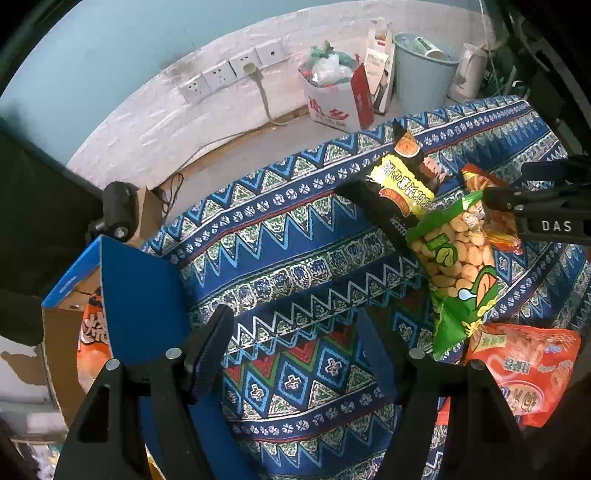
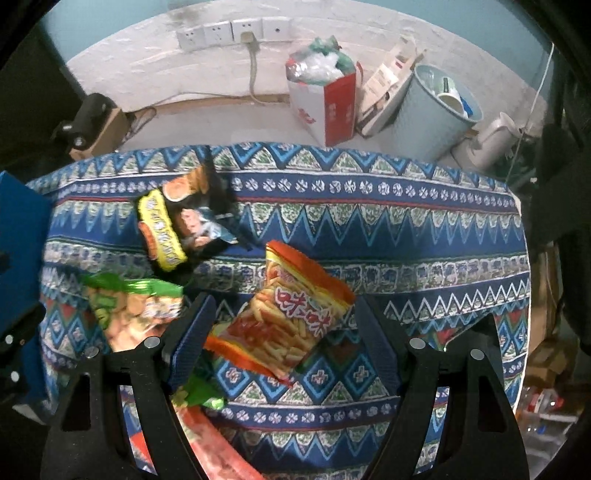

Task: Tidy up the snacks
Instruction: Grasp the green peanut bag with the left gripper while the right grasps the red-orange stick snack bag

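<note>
Several snack bags lie on a blue patterned cloth. In the right wrist view my right gripper is open, its fingers on either side of an orange bag of fries snacks. A green bag of beans lies to its left, a black and yellow bag behind. In the left wrist view my left gripper is open and empty over the cloth. The green bag, the black and yellow bag and a red-orange bag lie to its right. The right gripper shows there by the fries bag.
A blue cardboard box stands at the cloth's left edge with an orange snack bag inside. Behind the table are a white wall with sockets, a full paper bag, a light-blue bin and a white kettle.
</note>
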Demonstrator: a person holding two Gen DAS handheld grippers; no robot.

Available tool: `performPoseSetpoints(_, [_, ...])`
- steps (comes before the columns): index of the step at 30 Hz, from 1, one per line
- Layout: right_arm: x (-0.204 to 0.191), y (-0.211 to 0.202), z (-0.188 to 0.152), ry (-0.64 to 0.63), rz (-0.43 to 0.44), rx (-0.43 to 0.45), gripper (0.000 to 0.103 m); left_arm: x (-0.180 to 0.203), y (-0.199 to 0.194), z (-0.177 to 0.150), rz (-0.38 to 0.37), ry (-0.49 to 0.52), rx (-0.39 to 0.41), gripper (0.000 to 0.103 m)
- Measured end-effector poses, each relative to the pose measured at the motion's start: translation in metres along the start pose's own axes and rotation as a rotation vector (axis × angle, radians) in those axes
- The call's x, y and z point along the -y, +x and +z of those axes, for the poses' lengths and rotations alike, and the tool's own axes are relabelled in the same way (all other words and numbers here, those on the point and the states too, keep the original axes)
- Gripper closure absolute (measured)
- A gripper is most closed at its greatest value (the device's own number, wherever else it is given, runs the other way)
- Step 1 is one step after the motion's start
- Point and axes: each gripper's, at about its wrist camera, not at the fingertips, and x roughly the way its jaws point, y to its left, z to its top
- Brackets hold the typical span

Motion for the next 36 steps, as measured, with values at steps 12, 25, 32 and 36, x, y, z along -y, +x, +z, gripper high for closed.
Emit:
performPoseSetpoints(12, [0.008,0.028,-0.017,-0.002,-0.019,-0.081,0.026,0.019,-0.003,0.003,-0.066,-0.009,-0.028,0.028])
performPoseSetpoints(25, [0.018,0.042,-0.031,-0.060,0.045,-0.103,0.060,0.046,-0.003,0.016,-0.208,-0.100,-0.074,0.023])
performPoseSetpoints(32, [0.037,0.012,-0.037,-0.051,-0.022,-0.033,0.060,0.079,0.000,0.021,-0.233,-0.074,-0.094,0.023])
performPoseSetpoints(36, [0.049,0.005,-0.041,-0.018,0.006,-0.023,0.060,0.098,0.008,0.025,-0.194,-0.045,-0.115,0.023])
